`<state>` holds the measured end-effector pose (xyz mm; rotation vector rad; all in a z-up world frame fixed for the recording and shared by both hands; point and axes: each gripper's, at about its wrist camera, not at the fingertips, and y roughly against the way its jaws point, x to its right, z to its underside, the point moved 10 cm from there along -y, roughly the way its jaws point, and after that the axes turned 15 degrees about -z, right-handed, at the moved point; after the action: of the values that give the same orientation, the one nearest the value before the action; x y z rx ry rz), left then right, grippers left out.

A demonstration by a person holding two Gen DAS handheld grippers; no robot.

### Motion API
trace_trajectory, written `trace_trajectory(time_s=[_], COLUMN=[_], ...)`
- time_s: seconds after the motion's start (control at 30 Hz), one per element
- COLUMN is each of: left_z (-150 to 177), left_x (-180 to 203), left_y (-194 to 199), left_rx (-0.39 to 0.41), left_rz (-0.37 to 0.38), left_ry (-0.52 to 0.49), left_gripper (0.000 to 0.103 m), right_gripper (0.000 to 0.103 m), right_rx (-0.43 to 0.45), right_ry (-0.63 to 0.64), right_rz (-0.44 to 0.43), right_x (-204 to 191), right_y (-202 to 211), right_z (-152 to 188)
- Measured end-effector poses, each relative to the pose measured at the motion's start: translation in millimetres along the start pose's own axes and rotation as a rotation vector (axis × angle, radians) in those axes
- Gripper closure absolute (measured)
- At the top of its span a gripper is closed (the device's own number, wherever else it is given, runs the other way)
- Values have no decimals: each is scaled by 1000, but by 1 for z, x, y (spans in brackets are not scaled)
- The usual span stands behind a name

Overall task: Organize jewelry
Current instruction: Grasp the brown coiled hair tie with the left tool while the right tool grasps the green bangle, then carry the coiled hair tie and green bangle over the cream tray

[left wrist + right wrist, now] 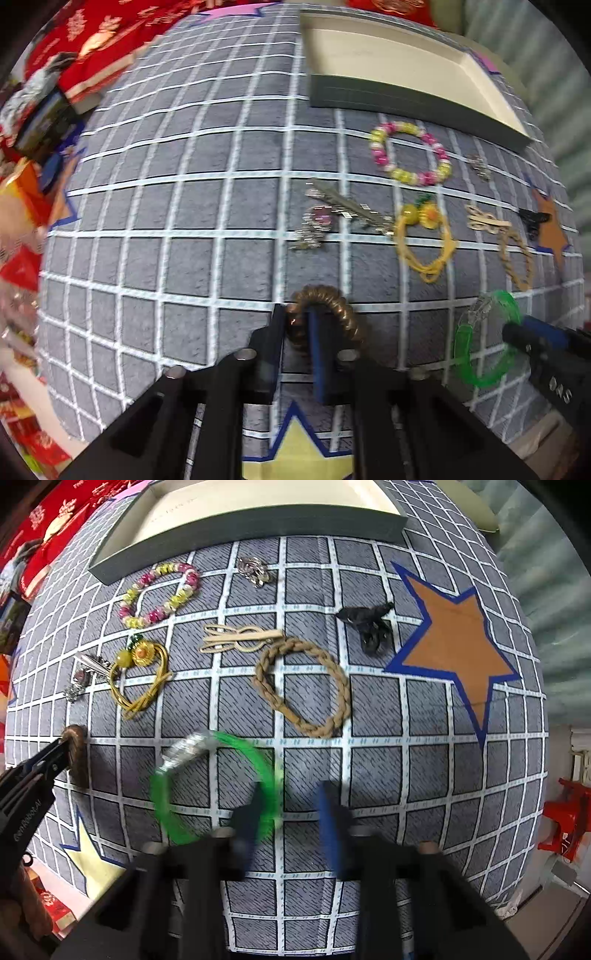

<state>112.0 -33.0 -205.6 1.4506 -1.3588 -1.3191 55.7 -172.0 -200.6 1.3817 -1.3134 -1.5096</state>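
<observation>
Brown coil hair tie: it is lying on the near part of the grey cloth with the white grid, just beyond a yellow paper star.
Left gripper: its tongs are pinching together on the near-left side of the coil – one black finger outside the ring, the blue-padded one inside.
Translucent green bangle with a silver clasp: it is resting to the right of the coil, well apart from it.
Right gripper: seen from the left camera, its tips are closing tight on the bangle's right rim; its own camera is blurring the fingers, so the grip is reading less clearly there.
Beyond the bangle: a braided tan cord bracelet is lying flat, with a beige hair clip touching its far edge.
Middle of the cloth: a yellow cord tie with a flower charm is sitting beside a long silver clip.
Further back: a pink-and-yellow bead bracelet is waiting near a shallow grey box with a cream inside – the box is standing open.
Right side: a black bow clip is lying just beside an orange star.
</observation>
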Motion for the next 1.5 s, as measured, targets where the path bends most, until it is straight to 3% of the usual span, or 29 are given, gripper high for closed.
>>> trace_trajectory(time_s=[0.2, 0.4, 0.6, 0.73, 0.93, 1.13, 1.3, 1.5], left_z=[-23, -45, -51, -73, -143, -211, -254, -289], left_x=[6, -1, -7, 0, 4, 12, 23, 38], left_y=[11, 27, 51, 66, 88, 83, 63, 30], left_rx=[-24, 3, 53, 99, 166, 196, 190, 172], left_rz=[142, 185, 203, 221, 226, 193, 160, 103], left_ry=[21, -3, -2, 29, 92, 130, 131, 112], left_gripper=[82, 82, 82, 82, 82, 82, 82, 82], right_gripper=[96, 96, 96, 96, 96, 96, 96, 96], right_rx=[20, 56, 90, 120, 150, 148, 122, 96], right_ry=[-41, -76, -79, -65, -4, 31, 48, 57], right_rz=[-74, -131, -174, -197, -212, -219, -207, -187], right_x=[17, 20, 31, 36, 34, 39, 45, 55], right_y=[26, 59, 90, 106, 127, 111, 94, 69], right_z=[-20, -43, -92, -132, -202, -253, -301, -335])
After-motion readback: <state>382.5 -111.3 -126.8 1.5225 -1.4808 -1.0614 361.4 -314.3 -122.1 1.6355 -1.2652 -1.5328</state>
